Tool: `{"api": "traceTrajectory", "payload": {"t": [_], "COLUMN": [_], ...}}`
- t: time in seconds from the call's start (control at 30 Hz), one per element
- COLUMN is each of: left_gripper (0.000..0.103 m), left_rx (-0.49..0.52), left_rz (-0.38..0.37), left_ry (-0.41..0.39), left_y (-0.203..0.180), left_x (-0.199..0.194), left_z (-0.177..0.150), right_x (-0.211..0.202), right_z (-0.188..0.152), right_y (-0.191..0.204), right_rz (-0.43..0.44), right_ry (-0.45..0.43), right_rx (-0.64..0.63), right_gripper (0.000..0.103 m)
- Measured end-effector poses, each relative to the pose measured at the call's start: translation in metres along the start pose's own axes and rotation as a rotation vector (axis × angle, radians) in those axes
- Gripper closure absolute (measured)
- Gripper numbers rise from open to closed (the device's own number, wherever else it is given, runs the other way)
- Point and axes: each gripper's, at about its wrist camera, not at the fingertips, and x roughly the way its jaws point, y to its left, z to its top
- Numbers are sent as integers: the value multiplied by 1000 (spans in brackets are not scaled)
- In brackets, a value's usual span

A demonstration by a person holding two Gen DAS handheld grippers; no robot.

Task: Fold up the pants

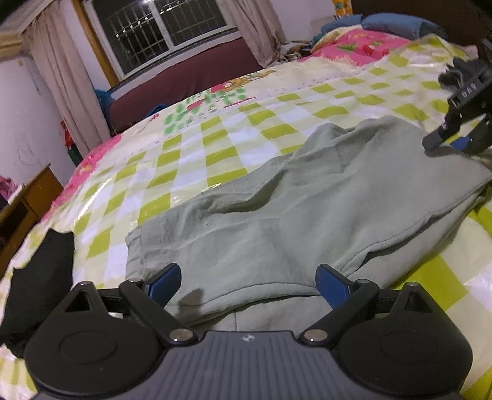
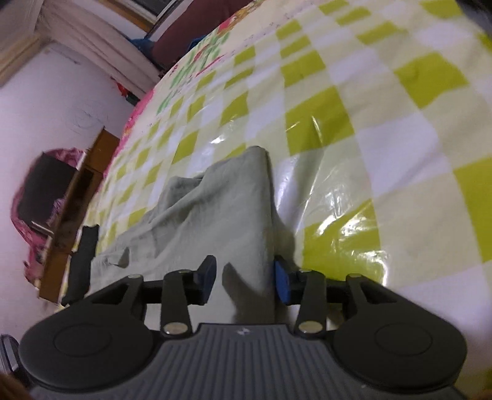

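Note:
Pale grey-green pants (image 1: 276,209) lie folded over on the green-checked bed cover (image 1: 196,147). My left gripper (image 1: 247,281) is open, its blue pads wide apart over the near edge of the pants. My right gripper (image 2: 244,278) also appears at the far right of the left wrist view (image 1: 452,138), at the other end of the pants. In its own view the jaws stand a hand's width apart on either side of a raised ridge of the pants (image 2: 227,221); the pads are not pressing the cloth.
A black cloth (image 1: 37,277) lies at the bed's left edge. A wooden cabinet (image 1: 21,206) stands left of the bed. Pink quilt and blue pillows (image 1: 393,21) lie at the far end. A maroon bench (image 1: 184,77) stands under the window.

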Motion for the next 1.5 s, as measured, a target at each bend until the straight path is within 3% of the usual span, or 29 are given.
{"api": "traceTrajectory", "payload": {"t": [0.17,0.27,0.3,0.33,0.43,0.6,0.7,0.9,1.13,1.37,1.5], "left_gripper": [0,0,0,0,0,0,0,0,0,0,0], "left_rx": [27,21,19,19,22,-70,-111,-164,-178,-207,-204], "left_rz": [-4,-7,-8,-9,-27,-83,-110,-138,-170,-194,-178], "left_ry": [-16,-14,-14,-15,-9,10,10,-15,-55,-77,-68], "left_y": [-3,-5,-5,-4,-3,3,3,13,24,37,44], "left_x": [-2,1,1,1,3,8,11,6,-12,-25,-27], "left_z": [2,3,3,3,-1,-3,-6,-14,-23,-34,-40], "right_x": [-20,-4,7,15,17,-18,-30,-7,51,123,145], "right_z": [-8,-11,-11,-12,-9,3,13,17,-13,-69,-98], "right_y": [8,13,11,9,13,36,56,149,245,305,323], "right_rz": [108,141,122,102,80,32,-23,-14,12,9,-38], "right_ry": [-12,6,22,32,0,-95,-108,-38,61,200,245], "right_rx": [4,-13,-1,17,58,8,-30,-229,-423,-584,-666], "right_gripper": [67,65,68,78,94,97,98,98,98,98,97]}}
